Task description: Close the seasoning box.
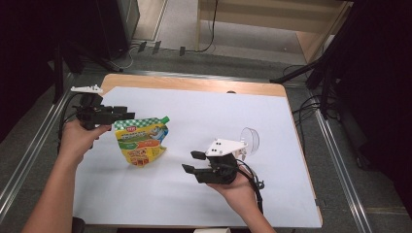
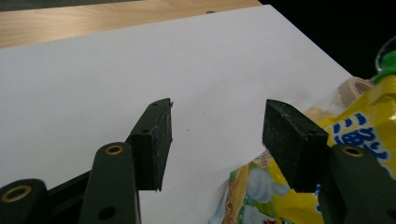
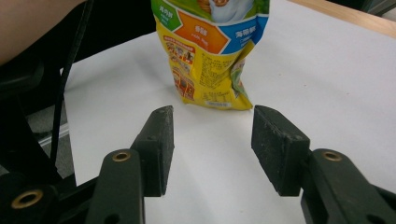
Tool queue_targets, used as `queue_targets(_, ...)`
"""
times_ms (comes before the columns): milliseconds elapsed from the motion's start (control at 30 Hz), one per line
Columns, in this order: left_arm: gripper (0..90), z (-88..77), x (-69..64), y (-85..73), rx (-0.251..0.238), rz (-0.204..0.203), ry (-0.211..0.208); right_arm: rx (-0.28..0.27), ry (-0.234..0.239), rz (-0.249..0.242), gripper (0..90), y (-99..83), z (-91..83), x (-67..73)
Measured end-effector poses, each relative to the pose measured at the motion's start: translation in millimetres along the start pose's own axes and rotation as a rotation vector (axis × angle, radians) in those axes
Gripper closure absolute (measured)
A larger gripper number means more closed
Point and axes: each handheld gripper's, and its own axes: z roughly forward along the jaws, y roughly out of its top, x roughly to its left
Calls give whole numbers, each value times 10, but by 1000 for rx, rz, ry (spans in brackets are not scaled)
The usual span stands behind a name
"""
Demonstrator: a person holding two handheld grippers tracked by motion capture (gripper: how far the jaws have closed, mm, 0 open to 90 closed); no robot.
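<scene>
Spouted pouch (image 1: 141, 141): yellow, printed with green, orange and blue panels, green-and-white check band along the top edge, green screw cap at the upper right corner; lying flat on the left half of the white table sheet (image 1: 204, 121), cap end away from the person, bottom edge toward the near side. Left gripper (image 1: 127, 115): black, held in the left hand (image 1: 77, 138) at the left margin of the sheet, jaws spread apart with nothing between them, tips just beside the pouch's top left corner; in the left gripper view the pouch (image 2: 299, 186) seen under and beyond the right-hand jaw, contact not discernible. Right gripper (image 1: 193, 161): black with a grey three-cornered plate on top, held in the right hand (image 1: 238, 187) near the middle of the sheet, jaws parted and empty, pointing left toward the pouch, clearly apart from it; in the right gripper view the pouch's bottom edge (image 3: 212, 100) lying ahead of the gap between the jaws. Clear round disc (image 1: 250, 140): standing on edge just behind the right gripper. Table: light wood edge (image 1: 194, 83) exposed beyond the far side of the sheet.
</scene>
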Motion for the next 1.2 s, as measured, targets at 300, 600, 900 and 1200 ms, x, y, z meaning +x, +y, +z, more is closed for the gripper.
queue_targets(300, 418, 133, 8, -80, 36, -21, 22, -20, -36, 19, 517, 81, -214, -142)
queue_targets(600, 412, 217, -17, -154, 78, 24, 10, -24, -87, 46, 531, 132, -444, -294)
queue_targets(900, 397, 206, -4, -188, 71, 5, 9, -34, -116, 63, 630, 147, -726, -446)
queue_targets(1200, 390, 148, 24, -202, 53, -8, 20, -45, -162, 82, 777, 138, -1035, -593)
